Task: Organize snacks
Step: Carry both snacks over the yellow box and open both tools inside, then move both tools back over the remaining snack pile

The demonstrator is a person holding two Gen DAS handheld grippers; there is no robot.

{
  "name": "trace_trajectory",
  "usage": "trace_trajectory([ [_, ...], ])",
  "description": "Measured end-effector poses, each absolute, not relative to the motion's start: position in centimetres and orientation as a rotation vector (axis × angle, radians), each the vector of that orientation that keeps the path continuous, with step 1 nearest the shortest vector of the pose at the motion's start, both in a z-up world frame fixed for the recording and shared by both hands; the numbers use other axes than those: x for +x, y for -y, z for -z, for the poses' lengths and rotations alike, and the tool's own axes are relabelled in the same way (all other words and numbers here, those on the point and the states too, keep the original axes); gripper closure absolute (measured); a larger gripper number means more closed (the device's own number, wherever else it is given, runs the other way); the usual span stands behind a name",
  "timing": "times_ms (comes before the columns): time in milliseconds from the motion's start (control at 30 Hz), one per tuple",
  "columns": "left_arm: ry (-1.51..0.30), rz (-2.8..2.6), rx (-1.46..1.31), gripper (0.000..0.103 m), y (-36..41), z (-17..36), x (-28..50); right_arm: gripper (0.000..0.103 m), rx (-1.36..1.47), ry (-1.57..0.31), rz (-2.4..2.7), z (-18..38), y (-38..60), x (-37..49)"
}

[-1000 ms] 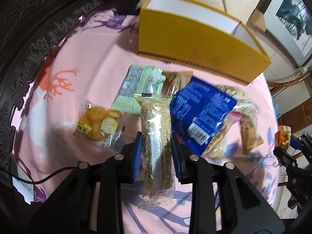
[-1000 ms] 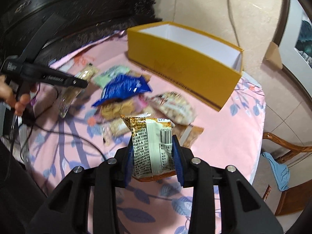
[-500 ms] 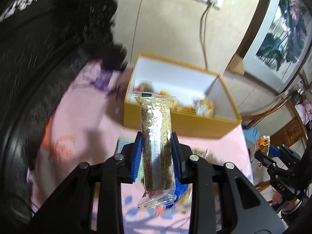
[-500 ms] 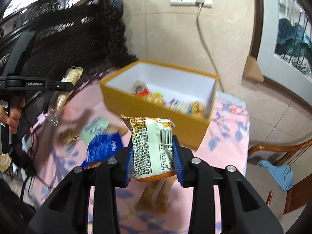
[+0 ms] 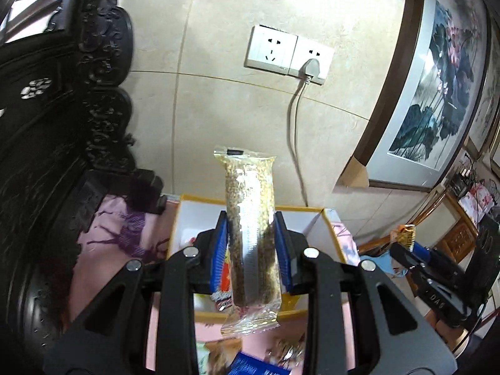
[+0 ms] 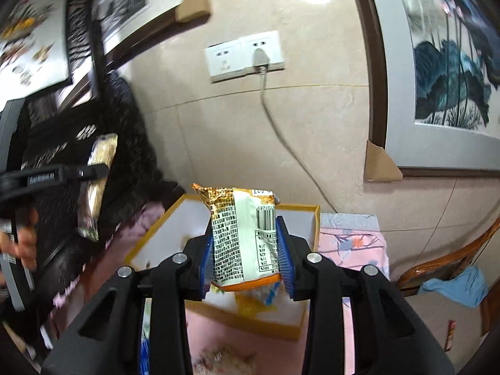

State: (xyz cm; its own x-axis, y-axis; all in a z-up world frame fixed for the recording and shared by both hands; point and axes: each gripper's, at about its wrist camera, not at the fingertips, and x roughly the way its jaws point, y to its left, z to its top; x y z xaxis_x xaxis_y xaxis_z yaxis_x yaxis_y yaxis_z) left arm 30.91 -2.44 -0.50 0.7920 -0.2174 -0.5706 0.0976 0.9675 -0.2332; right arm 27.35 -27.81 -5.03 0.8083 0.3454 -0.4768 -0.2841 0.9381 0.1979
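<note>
Both pairs of fingers are clamped on snacks and raised over the box. On the left gripper (image 5: 251,250), the blue-padded fingers (image 5: 218,250) pinch a long clear-wrapped grain bar (image 5: 251,234), which stands upright at the centre of the left wrist frame with its sealed lower end hanging below the pads. On the right gripper (image 6: 245,250), the fingers squeeze an orange and white snack packet (image 6: 243,234), its barcode side facing the camera, held upright at the centre of the right wrist frame. Behind and below each snack lies the yellow box (image 5: 312,209) with its white inside, set on the pink flowered cloth (image 5: 106,234) covering the bench; a few wrapped snacks already lie in it at the lower centre of both frames, though blur keeps them from being told apart. A blue packet (image 5: 250,364) shows at the bottom edge of the left wrist frame, outside the box. The step in hand looks like the carry to the box. Next, each snack probably needs lowering past the yellow rim over a free patch of the white floor, then the fingers opening so it drops flat.
</note>
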Motion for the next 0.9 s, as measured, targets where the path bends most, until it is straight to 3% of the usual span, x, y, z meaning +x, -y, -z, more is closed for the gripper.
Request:
trace_trajectory([
  [200, -0.678, 0.160, -0.178, 0.074, 4.2, 2.8, 34.6, 0.065, 0.117, -0.554, -0.355, 5.6, 26.2, 30.6],
  [267, -0.698, 0.143, -0.197, 0.055, 4.2, 3.4, 35.2, 0.061, 0.105, -0.572, -0.358, 5.7, 25.6, 31.3],
  [300, -0.698, 0.129, -0.205, 0.026, 4.1, 3.5, 35.2, 0.040, 0.096, -0.574, -0.340, 5.7, 25.3, 31.4],
  [333, -0.678, 0.112, -0.215, 0.019, 3.9, 3.3, 35.0, 0.021, 0.094, -0.561, -0.322, 5.6, 25.3, 31.4],
  [400, -0.652, 0.123, -0.217, 0.018, 3.8, 2.8, 34.6, 0.005, 0.100, -0.522, -0.311, 5.1, 25.4, 30.7],
  [667, -0.676, 0.139, -0.301, 0.010, 2.7, 2.4, 31.7, 0.001, 0.102, -0.575, -0.239, 5.4, 26.2, 28.3],
  [900, -0.721, 0.131, -0.245, 0.006, 1.9, 5.0, 25.5, 0.001, 0.130, -0.696, -0.167, 9.0, 28.4, 22.9],
])
